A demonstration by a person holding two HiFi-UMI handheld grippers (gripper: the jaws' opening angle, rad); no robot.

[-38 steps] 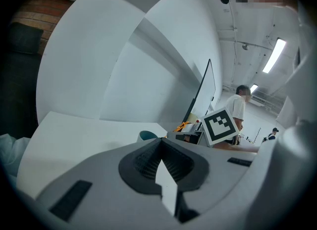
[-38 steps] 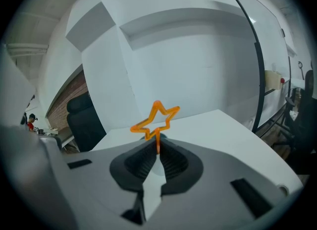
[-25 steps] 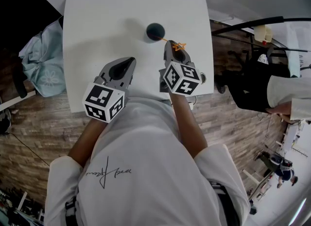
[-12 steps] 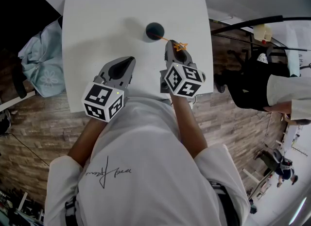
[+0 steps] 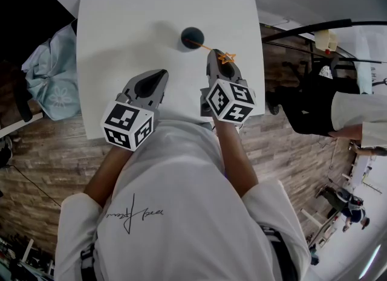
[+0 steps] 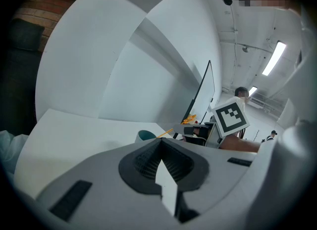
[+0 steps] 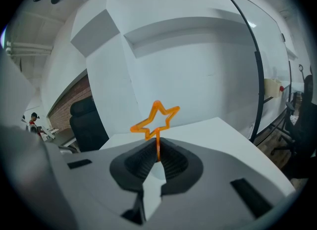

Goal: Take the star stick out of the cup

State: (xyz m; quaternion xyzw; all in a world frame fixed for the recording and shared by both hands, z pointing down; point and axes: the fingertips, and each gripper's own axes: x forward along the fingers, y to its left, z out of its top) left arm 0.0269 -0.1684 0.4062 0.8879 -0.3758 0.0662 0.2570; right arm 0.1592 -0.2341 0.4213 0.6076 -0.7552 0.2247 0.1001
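Note:
An orange star stick (image 5: 226,57) slants from the dark teal cup (image 5: 193,37) on the white table (image 5: 121,26) toward the right. My right gripper (image 5: 219,56) is shut on its stem just below the star (image 7: 155,118), which stands up above the closed jaws. The stick's lower end still reaches the cup's rim. My left gripper (image 5: 158,78) hovers over the table's near edge, left of the cup, shut with nothing in it. From the left gripper view the cup (image 6: 146,135) and the stick (image 6: 166,132) show beyond the closed jaws.
A light blue bundle of cloth (image 5: 51,74) lies off the table's left side. A person in dark clothes with a white sleeve (image 5: 354,113) is at the right, near a black curved stand (image 5: 314,29). Brick-patterned floor surrounds the table.
My right gripper has drifted slightly right and toward me with the star stick, drawing it further out of the cup. The left gripper has stayed in place.

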